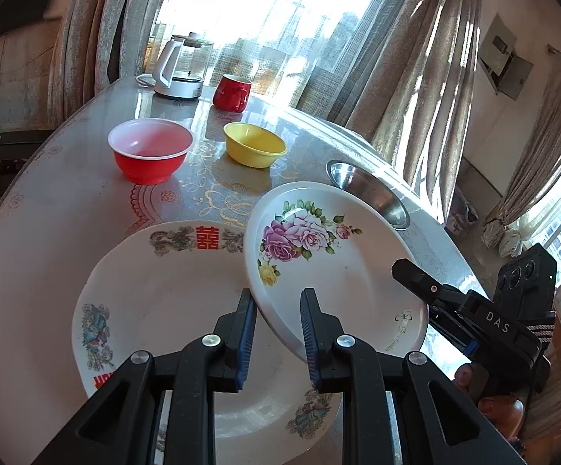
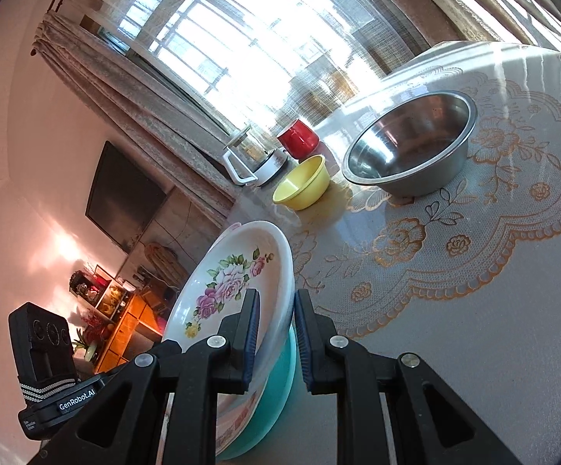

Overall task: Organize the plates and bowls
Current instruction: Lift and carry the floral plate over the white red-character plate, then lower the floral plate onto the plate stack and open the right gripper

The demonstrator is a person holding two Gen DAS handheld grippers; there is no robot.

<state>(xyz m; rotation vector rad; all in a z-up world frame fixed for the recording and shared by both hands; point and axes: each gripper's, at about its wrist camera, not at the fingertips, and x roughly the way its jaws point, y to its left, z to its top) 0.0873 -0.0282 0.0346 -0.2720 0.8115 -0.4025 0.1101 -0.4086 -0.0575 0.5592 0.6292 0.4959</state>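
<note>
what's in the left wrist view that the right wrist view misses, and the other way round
Only the left wrist view shows the red bowl and the whole face of the big plate with red characters under the raised rose plate.

Only the right wrist view shows a teal dish at the bottom of the stack and the dark screen on the wall.

Both show the rose plate, yellow bowl, steel bowl, red mug and kettle.

left gripper: black plastic frame, silver round screws, blue ribbed pads on the fingers
right gripper: same build, body marked "DAS"
strap: striped, apparently elastic
side label: "GenRobot.AI"
</note>
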